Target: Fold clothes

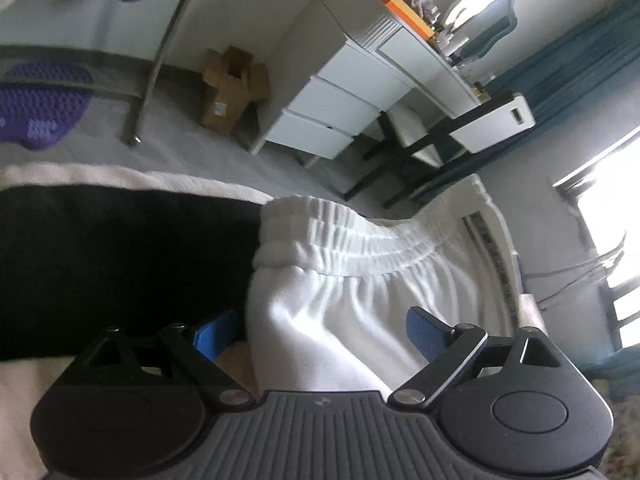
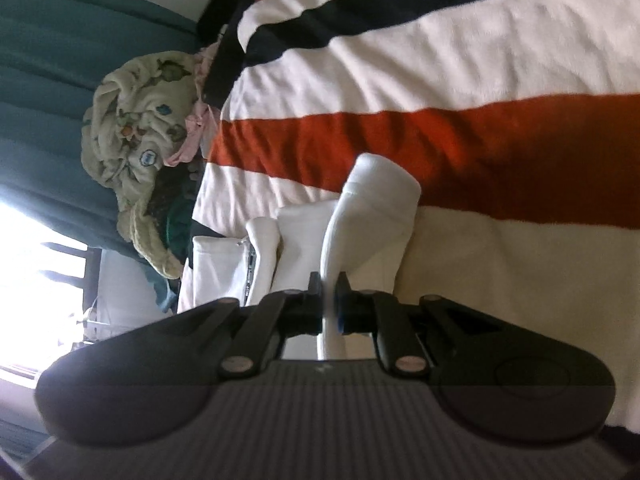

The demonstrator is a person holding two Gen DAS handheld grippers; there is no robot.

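White shorts with an elastic waistband [image 1: 352, 240] lie on a striped blanket [image 2: 440, 80] on the bed. In the left wrist view my left gripper [image 1: 320, 332] is open, its blue pads [image 1: 426, 334] set wide on either side of the white fabric just below the waistband. In the right wrist view my right gripper [image 2: 330, 292] is shut on a fold of the white shorts [image 2: 368, 216], which rises between the fingers and hangs a little above the blanket.
A white drawer unit and desk [image 1: 344, 92] stand across the floor with a cardboard box [image 1: 228, 88] beside them. A crumpled cream blanket [image 2: 136, 120] and folded white items [image 2: 216, 268] lie at the bed's edge near teal curtains [image 2: 60, 40].
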